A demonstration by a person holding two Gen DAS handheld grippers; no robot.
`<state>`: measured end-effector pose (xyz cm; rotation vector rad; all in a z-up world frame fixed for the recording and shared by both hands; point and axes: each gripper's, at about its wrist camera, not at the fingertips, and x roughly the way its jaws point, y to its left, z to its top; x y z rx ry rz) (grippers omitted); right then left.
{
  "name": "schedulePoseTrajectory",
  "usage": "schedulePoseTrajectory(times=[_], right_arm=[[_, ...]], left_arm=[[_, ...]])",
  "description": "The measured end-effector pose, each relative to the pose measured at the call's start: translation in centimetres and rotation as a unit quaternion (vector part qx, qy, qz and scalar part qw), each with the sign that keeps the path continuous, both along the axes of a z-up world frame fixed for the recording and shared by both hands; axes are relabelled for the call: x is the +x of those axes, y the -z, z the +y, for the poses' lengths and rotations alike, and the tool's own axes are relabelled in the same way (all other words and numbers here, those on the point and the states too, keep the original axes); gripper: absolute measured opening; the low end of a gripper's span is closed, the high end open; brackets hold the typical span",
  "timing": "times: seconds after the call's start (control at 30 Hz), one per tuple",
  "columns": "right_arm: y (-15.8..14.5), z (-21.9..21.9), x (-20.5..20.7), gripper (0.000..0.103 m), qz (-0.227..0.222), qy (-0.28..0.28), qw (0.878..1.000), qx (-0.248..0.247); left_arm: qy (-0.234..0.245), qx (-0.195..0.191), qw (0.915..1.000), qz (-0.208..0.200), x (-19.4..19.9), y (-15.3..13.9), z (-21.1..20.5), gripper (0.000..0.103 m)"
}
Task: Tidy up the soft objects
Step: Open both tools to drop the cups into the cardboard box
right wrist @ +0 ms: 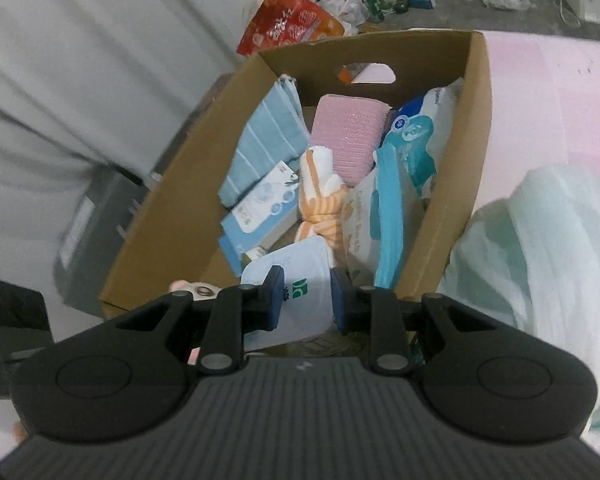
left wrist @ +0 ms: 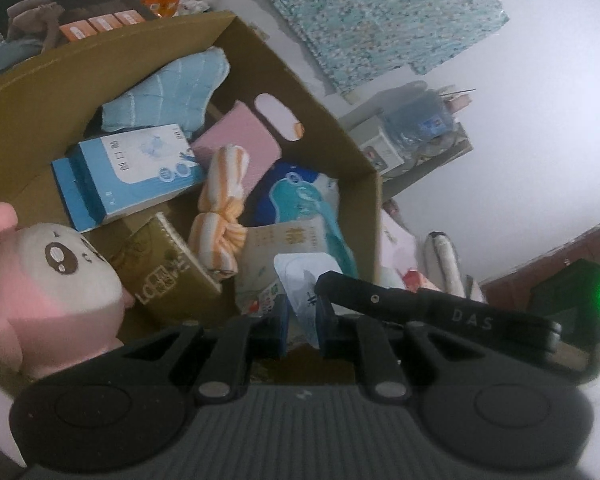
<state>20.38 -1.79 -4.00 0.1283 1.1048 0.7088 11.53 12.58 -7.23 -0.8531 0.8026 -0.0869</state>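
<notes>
Above the near end of the cardboard box [right wrist: 172,220], both nearly closed, left gripper [left wrist: 302,326] and right gripper [right wrist: 306,300] pinching one white pouch [right wrist: 300,280], beside the orange-striped cloth [right wrist: 320,204] inside.

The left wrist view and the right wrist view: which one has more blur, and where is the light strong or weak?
Left wrist view: soft all over, the cardboard box dim inside, the pale floor beyond washed out. Right wrist view: box contents fairly sharp, motion smear at the left edge, the plastic bag bright; both bend at the rim.
</notes>
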Motion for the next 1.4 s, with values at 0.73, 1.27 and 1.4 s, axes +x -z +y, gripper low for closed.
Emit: schedulePoseTrajectory(times=[0.73,1.27,1.4], right_arm=[[0.1,1.3,0.2,0.036,0.008,-0.037,0.999,-0.038],[-3.4,-3.9,-2.2,0.041,-0.004,0.016,0.997,0.074],[-4.6,-6.2,-4.3,0.047,-0.024,0.039,0.994,0.099]], left_arm=[[0.019,-0.001,0.9975,0.068,0.8,2.1,-0.2,0.023],[0.021,0.063,0.9975,0.026,-0.9,-1.2,-1.5,0.048],[0.021,0.095,0.9953,0.000,-2.3,-3.1,-2.2,0.062]])
